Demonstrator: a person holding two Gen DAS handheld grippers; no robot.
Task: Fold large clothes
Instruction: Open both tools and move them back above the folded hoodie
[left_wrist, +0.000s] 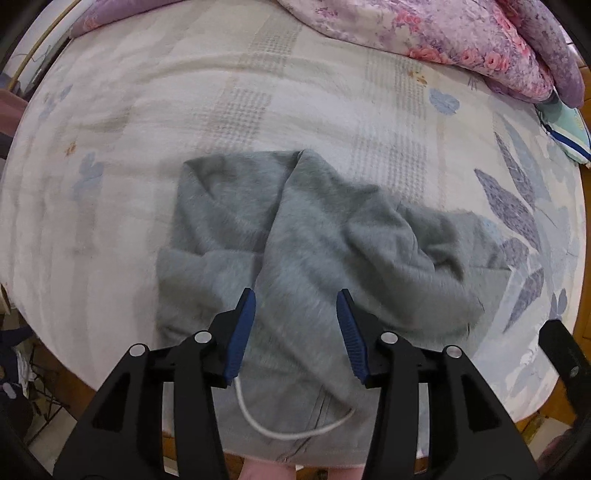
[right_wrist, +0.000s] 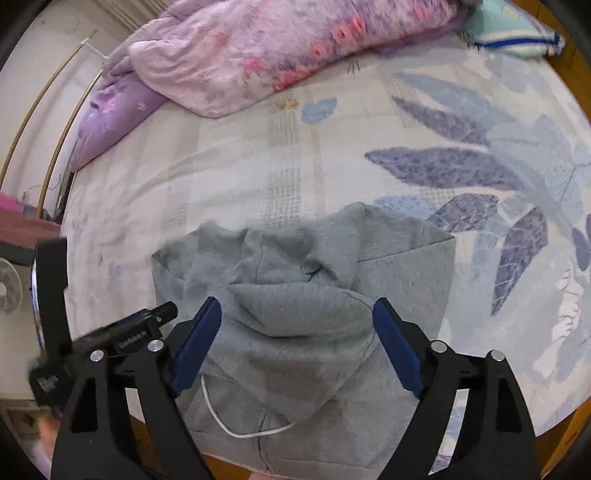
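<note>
The grey hooded sweatshirt (left_wrist: 295, 236) lies crumpled in a rough bundle on the bed (left_wrist: 110, 147), close to the bed's near edge and about midway along it. Its hood (right_wrist: 295, 325) is bunched on top, a white drawstring (right_wrist: 236, 424) loops over the fabric nearest the edge, and a zip line runs down to the hem.

The left claw (left_wrist: 295, 325) points straight down over the sweatshirt, its blue pads parted with nothing between them and clear of the cloth. The right claw (right_wrist: 295, 339) tilts steeply down over the hood, its jaws spread wider, likewise empty and above the fabric. In the right wrist view the left claw's black body shows at the left edge, just beside the right one.

Beyond the sweatshirt the bedsheet is pale with checked bands and blue-violet leaf prints toward the right side. A pink and lilac floral quilt (left_wrist: 443, 37) is heaped along the far edge, with a turquoise pillow (right_wrist: 517, 29) at the far right corner. Nothing lies between the claws and the garment.
</note>
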